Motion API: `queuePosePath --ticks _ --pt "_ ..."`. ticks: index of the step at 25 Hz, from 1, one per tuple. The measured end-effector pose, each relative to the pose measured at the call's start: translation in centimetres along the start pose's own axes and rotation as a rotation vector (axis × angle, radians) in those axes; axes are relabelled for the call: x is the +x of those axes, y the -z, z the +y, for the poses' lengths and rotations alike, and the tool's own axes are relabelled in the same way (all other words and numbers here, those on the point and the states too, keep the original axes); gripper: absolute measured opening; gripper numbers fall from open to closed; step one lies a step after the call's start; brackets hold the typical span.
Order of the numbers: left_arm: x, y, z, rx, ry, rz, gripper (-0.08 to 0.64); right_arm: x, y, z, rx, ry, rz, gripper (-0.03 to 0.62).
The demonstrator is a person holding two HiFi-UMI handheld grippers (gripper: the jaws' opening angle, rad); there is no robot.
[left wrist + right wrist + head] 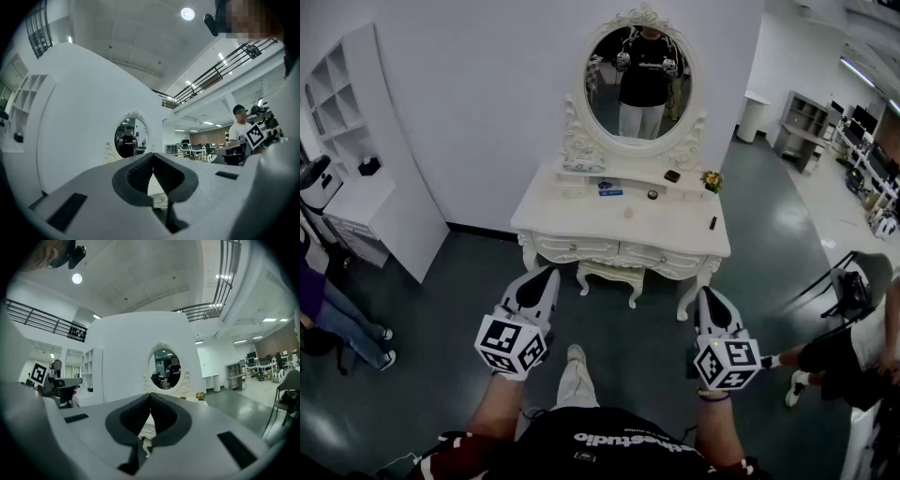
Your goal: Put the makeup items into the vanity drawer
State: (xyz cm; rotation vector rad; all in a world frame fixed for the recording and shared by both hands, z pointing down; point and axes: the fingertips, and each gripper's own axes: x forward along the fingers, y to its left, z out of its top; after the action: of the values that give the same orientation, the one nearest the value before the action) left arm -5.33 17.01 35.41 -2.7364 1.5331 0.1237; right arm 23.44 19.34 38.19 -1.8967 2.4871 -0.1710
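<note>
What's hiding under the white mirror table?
A small white stool stands under the vanity table, between its legs. The tabletop covers most of its seat.

Near the right edge of the vanity a small dark stick, and on its back shelf a dark lump, are too tiny to name, the stool sits half hidden beneath, and the left bystander and right bystander are cut off by the head view's edges.
</note>
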Motion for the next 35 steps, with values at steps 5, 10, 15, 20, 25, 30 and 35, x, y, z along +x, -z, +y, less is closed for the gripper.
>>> queuePosePath --ticks 5,10,15,20,25,30,35 --pt "-0.1 0.0 -0.3 0.001 0.0 -0.001 0.006 -0.5 0.2 -0.2 0.001 0.009 0.0 -0.008" --pt "-0.2 0.3 -0.6 0.0 0.004 0.005 0.006 -0.7 0.2 -0.2 0.004 0.012 0.002 -0.008" --pt "-0.1 0.4 -0.7 0.001 0.008 0.012 0.006 -0.9 0.2 -0.5 0.01 0.019 0.002 -0.008" --pt "-0.1 0.6 -0.6 0.006 0.009 0.017 0.006 -0.9 0.4 -0.6 0.01 0.021 -0.004 -0.008" --pt "0.6 0.6 -0.2 0.004 0.015 0.019 0.006 -0.2 0.2 -0.6 0.004 0.021 -0.016 -0.008" --pt "1.4 0.6 0.6 0.004 0.022 0.02 0.006 0.9 0.1 -0.6 0.001 0.025 -0.014 -0.008" --pt "2.8 0.7 1.4 0.002 0.031 0.025 0.006 2.3 -0.3 -0.7 0.007 0.024 -0.015 -0.008"
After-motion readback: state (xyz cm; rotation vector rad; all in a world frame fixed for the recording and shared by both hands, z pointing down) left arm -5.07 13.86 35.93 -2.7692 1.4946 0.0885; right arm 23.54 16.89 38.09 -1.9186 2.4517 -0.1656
